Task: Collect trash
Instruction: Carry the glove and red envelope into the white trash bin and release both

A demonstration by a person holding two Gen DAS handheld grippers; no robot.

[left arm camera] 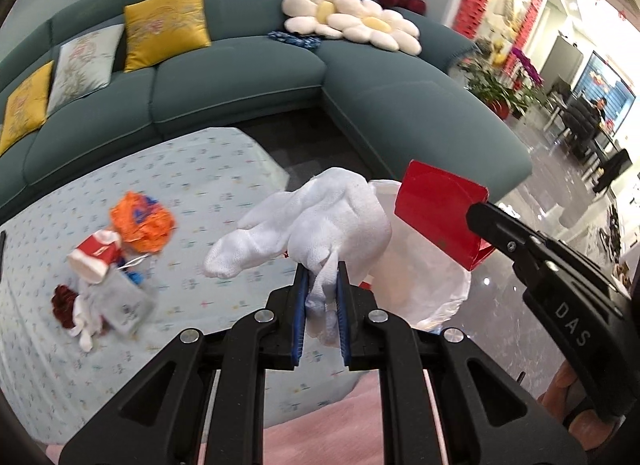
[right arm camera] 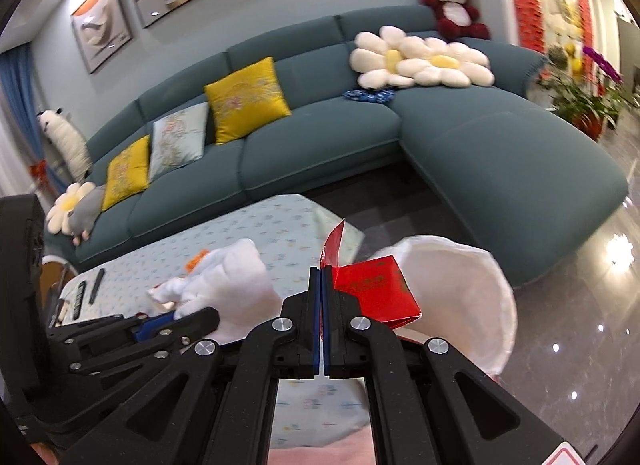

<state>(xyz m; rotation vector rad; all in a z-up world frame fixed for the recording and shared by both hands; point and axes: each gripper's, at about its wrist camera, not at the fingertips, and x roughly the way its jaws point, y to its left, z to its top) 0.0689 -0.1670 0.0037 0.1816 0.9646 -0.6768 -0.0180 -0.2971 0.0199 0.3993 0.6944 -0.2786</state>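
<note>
**Inspector A:** Surface and room?

**Inspector B:** A table under a pale patterned cloth (left arm camera: 192, 169), with a teal sectional sofa (left arm camera: 248, 77) beyond it from nine to two o'clock. Glossy grey floor at three o'clock. A dark strip of floor separates table and sofa.

**A:** Grippers?

**B:** The left gripper (left arm camera: 323, 293) is clamped on a white cloth glove (left arm camera: 312, 221), blue pads pinching its cuff. The right gripper (right arm camera: 321, 297) has its jaws together on a red paper packet (right arm camera: 376, 289), gripped at the edge.

**A:** Remaining trash?

**B:** In the left wrist view, a pile on the cloth at nine o'clock: a crumpled orange wrapper (left arm camera: 142, 221), a red-and-white paper cup (left arm camera: 94, 257) on its side, a grey pouch (left arm camera: 120, 301). A white bag (right arm camera: 460, 293) gapes open just beside the red packet, off the table's right edge.

**A:** Legible writing?

**B:** "DAS" on the right gripper's body. Print on the packet is too blurred.

**A:** Clearance?

**B:** Open floor at three o'clock.
</note>
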